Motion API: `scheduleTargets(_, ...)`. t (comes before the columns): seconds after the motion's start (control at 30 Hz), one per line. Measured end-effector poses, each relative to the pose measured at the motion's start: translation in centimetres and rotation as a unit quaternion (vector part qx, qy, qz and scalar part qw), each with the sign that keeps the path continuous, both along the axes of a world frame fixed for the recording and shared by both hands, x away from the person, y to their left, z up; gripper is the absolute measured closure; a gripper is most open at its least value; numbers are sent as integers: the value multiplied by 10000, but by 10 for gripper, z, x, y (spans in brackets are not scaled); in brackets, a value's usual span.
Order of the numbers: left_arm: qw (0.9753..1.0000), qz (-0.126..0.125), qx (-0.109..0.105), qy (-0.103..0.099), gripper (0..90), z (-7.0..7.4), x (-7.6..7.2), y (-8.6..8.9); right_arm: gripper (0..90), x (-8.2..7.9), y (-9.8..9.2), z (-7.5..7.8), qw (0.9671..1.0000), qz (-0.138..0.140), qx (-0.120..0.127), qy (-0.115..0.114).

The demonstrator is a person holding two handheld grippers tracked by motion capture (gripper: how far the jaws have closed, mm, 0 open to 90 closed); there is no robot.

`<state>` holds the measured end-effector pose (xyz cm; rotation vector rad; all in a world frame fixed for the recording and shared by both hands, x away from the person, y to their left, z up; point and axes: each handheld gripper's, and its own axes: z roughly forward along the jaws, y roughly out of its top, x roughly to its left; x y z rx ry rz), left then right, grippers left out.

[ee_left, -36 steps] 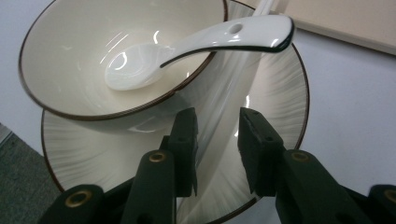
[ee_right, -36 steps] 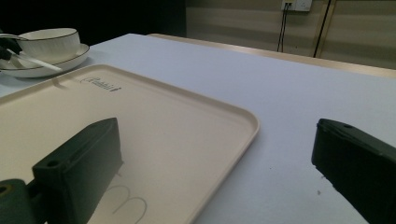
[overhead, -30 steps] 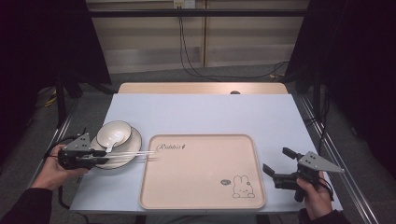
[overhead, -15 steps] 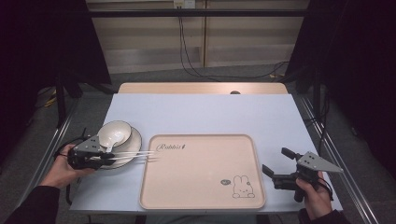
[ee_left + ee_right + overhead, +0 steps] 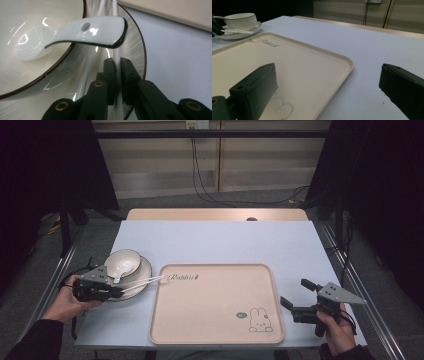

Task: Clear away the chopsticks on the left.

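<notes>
Two white chopsticks (image 5: 145, 281) are lying across the plate (image 5: 141, 276) just left of the beige tray (image 5: 216, 306), one pinched in the left hand-held gripper (image 5: 117, 75), beside the bowl (image 5: 123, 261) holding a spoon (image 5: 75, 33), while the right hand-held gripper (image 5: 296, 296) is hovering open right of the tray.

There is one bowl (image 5: 123, 262), one plate (image 5: 142, 276) and one spoon (image 5: 75, 32). Two chopsticks (image 5: 145, 281) and one tray (image 5: 215, 302) are there too.
</notes>
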<state>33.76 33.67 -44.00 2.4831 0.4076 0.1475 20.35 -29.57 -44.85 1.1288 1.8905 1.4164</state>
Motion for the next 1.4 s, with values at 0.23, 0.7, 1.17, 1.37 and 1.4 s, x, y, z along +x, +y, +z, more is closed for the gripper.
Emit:
scheduleTargets(0.23, 9996, 122, -183, 153, 843, 6, -5, -3, 14, 0, 1, 0, 10000, 24, 19, 9)
scheduleTargets(0.7, 9930, 683, -883, 374, 842, 25, -22, -7, 14, -1, 1, 1, 9999, 54, 74, -77)
scheduleTargets(1.17, 9717, 1848, -1432, 344, 841, 41, -59, -4, 15, 0, 0, 1, 9999, 32, 80, -94)
scheduleTargets(1.37, 9623, 2139, -1654, 295, 841, 45, -78, -18, 15, 0, 0, 1, 9999, 27, 89, -87)
scheduleTargets(1.4, 9604, 2204, -1678, 313, 841, 45, -81, -22, 15, 0, 0, 1, 9999, 27, 87, -87)
